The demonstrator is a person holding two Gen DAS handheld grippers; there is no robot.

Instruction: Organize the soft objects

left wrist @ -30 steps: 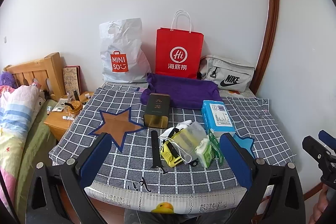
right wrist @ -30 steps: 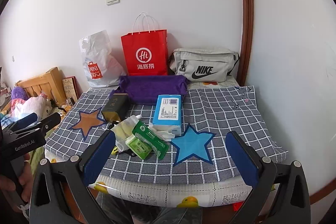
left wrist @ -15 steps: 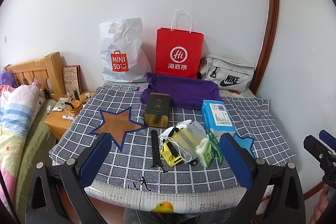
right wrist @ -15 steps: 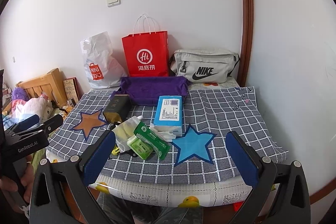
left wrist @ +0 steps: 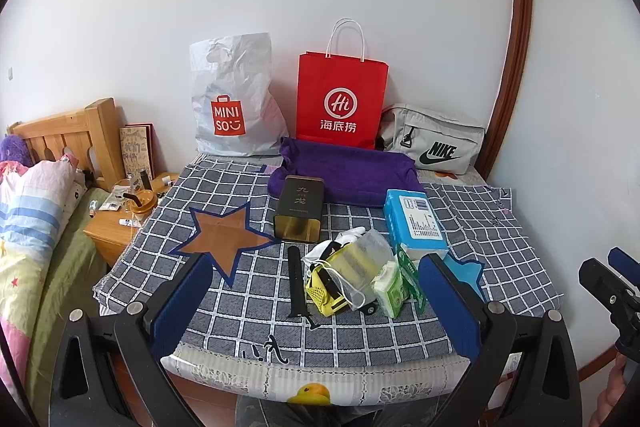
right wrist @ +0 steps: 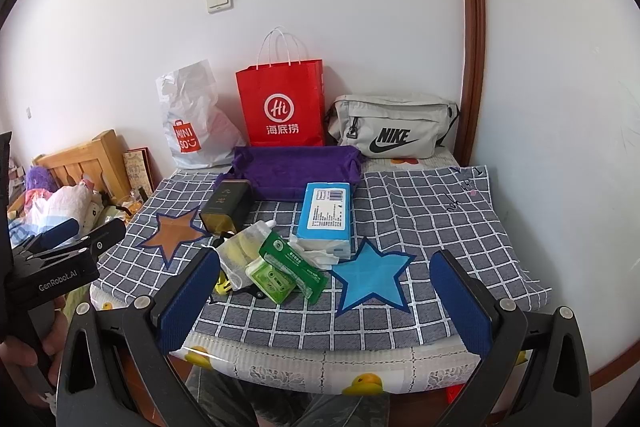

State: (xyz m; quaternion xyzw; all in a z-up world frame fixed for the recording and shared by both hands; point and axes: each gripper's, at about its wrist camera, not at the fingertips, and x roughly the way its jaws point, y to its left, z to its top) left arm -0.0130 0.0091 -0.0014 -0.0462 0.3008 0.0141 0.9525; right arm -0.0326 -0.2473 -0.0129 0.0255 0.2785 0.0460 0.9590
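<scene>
Purple towel point(left wrist: 352, 171) lies behind blue tissue pack point(right wrist: 326, 213).

1. Your left wrist camera looks forward from in front of the table's near edge, slightly from the left, at the checked cloth point(left wrist: 500, 227) and the back wall.
2. Your right wrist camera faces the same way from further right, also just off the near edge.
3. Both views share the red paper bag point(left wrist: 342, 99) point(right wrist: 282, 107), the purple towel point(left wrist: 352, 173) point(right wrist: 296, 171) and the blue tissue pack point(left wrist: 414, 221) point(right wrist: 326, 211).
4. Each view catches the other gripper at its side edge.
</scene>
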